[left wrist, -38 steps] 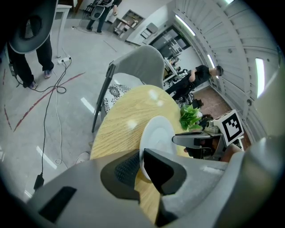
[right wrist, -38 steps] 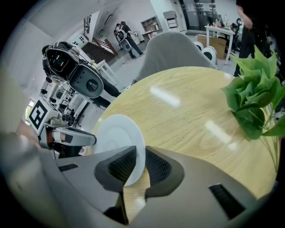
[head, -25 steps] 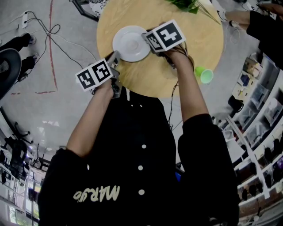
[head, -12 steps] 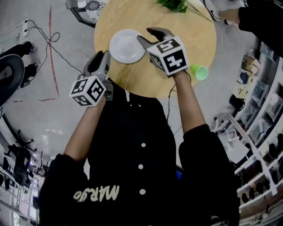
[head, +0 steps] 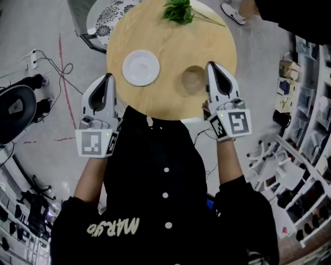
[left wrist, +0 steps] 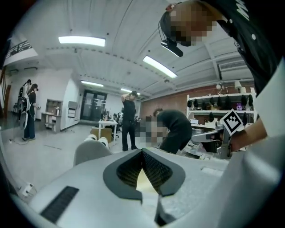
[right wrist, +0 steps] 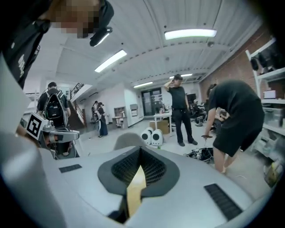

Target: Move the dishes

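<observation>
My two grippers are held above the near edge of the table (head: 170,46), pointing across it. The left gripper (head: 107,77) is just off the table's near-left rim, and the right gripper (head: 212,66) is over its near-right rim. Both pairs of jaws have just been closing and now meet with nothing between them, so I hold and touch nothing.

The plate (head: 140,67) lies flat on the table's left half, beyond my left tips, a little to their right and clear of them. It is round, so it has no long axis to line up with. My left hand is the nearer one. I judge I must open those jaws before going for its rim.

Right of the plate, towards my right gripper, is a dim round thing (head: 192,80) I cannot make out. Green leaves (head: 178,10) lie at the table's far edge.
</observation>
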`<state>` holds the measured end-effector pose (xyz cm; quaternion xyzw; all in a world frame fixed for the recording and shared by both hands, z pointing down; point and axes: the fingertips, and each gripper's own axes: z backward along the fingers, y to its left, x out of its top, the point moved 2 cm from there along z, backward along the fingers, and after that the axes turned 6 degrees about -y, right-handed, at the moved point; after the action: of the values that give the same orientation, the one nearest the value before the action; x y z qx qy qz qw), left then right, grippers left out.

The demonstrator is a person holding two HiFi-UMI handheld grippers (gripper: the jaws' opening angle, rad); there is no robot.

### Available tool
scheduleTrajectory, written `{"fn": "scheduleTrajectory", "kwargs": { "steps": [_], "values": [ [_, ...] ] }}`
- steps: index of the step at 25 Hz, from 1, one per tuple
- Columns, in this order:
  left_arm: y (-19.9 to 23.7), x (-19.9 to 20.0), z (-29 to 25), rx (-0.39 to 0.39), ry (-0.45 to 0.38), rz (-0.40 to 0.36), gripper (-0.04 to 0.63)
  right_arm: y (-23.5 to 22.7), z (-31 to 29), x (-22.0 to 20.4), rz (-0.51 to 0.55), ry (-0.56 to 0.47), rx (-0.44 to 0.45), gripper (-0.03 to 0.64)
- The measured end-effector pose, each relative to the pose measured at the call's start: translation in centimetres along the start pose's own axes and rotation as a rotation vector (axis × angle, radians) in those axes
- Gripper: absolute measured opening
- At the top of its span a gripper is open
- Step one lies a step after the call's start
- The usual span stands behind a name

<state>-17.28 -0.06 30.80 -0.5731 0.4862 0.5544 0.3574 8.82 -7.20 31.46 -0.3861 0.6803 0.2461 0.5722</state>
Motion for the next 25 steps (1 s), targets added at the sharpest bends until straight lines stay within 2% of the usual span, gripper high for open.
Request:
{"fn": "scheduleTrajectory", "kwargs": {
  "steps": [5, 10, 14, 18, 22, 25],
  "values": [
    [-1.3, 4.1, 0.1, -0.028, -0.03, -0.072, 0.003, -2.9, 6.5, 4.3, -0.05, -0.147, -0.173, -0.003],
    [-3.7, 9.3, -0.4, -0.106, -0.142, -0.063, 0.003, -5.5, 13.2, 9.2, -0.035, -0.278, -0.329, -0.003],
    [-5.0, 12.9, -0.3, -0.094, -0.152, -0.081, 0.003, -7.0, 18.3, 12.4, 0.007, -0.343, -0.434, -0.003],
    [-5.5, 15.9, 0.0, -0.088, -0.184, -0.085, 0.003, -7.6, 21.5, 13.7, 0.031, -0.366, -0.509, -0.003],
    [-5.8, 19.2, 1.5, -0.034, -0.304, -0.132, 0.003, -7.8, 23.7, 14.7, 0.041, -0.393, -0.548, -0.003],
    [-6.3, 20.1, 2.2, -0.026, -0.318, -0.138, 0.003, -8.1, 24.9, 15.3, 0.055, -0.414, -0.577, -0.003]
  ]
}}
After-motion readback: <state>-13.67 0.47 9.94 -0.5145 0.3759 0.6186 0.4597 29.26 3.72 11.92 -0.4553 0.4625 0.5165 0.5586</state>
